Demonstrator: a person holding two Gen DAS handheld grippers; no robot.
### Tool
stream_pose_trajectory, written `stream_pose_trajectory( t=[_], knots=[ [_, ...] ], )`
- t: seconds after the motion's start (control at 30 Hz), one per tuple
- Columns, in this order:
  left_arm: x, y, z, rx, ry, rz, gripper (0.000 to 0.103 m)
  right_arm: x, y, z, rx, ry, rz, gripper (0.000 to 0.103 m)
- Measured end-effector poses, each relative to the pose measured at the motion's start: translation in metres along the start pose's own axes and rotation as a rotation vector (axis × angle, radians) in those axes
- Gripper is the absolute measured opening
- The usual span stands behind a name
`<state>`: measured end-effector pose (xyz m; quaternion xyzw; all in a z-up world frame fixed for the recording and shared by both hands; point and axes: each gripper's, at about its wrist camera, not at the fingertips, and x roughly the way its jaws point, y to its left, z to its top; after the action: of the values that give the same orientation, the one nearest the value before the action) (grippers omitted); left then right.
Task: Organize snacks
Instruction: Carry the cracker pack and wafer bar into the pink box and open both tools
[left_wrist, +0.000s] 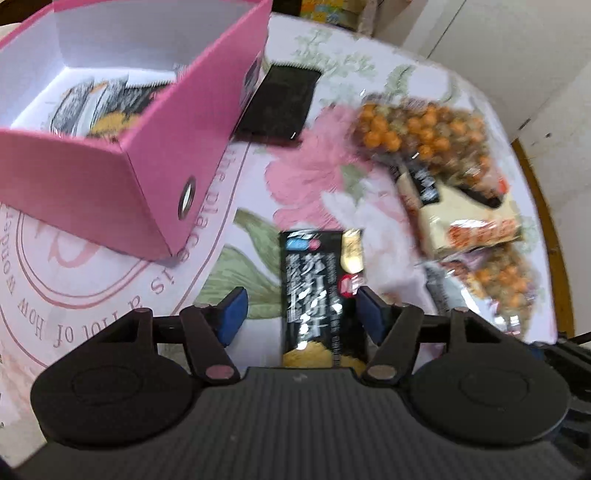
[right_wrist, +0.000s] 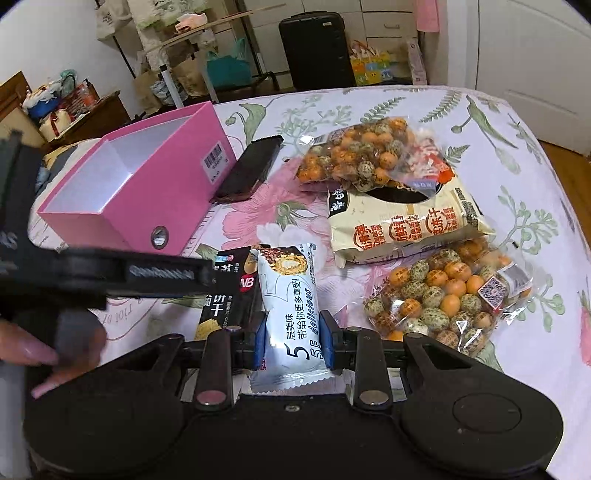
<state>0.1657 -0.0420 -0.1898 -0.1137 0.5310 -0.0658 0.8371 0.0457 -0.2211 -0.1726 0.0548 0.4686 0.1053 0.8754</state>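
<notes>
My right gripper (right_wrist: 291, 336) is shut on a white snack bar packet (right_wrist: 288, 306), held above the flowered cloth. My left gripper (left_wrist: 301, 314) is open over a black biscuit packet (left_wrist: 321, 295) that lies on the cloth between its blue pads; the right pad is close to the packet's edge. The same black packet (right_wrist: 227, 295) shows under the left gripper in the right wrist view. The pink box (left_wrist: 155, 162) stands to the left with several packets inside; it also shows in the right wrist view (right_wrist: 147, 195).
Another black packet (right_wrist: 249, 170) lies beside the pink box. Two clear bags of orange and speckled snacks (right_wrist: 369, 155) (right_wrist: 443, 295) and a beige bag (right_wrist: 406, 225) lie to the right. A circular printed lid (left_wrist: 74, 295) lies under the box. Furniture stands beyond the far edge.
</notes>
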Motion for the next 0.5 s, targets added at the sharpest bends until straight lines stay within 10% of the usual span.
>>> stream_pose_trajectory(
  t=[0.3,0.5],
  knots=[
    [0.002,-0.005,-0.003,0.032,0.043,-0.082,0.040,0.012,-0.001,-0.003,0.007,0.042,-0.025,0.034],
    [0.001,-0.004,-0.005,-0.002,0.064,-0.090,0.055,0.011,0.002,-0.004,0.007,0.045,-0.042,0.034]
  ],
)
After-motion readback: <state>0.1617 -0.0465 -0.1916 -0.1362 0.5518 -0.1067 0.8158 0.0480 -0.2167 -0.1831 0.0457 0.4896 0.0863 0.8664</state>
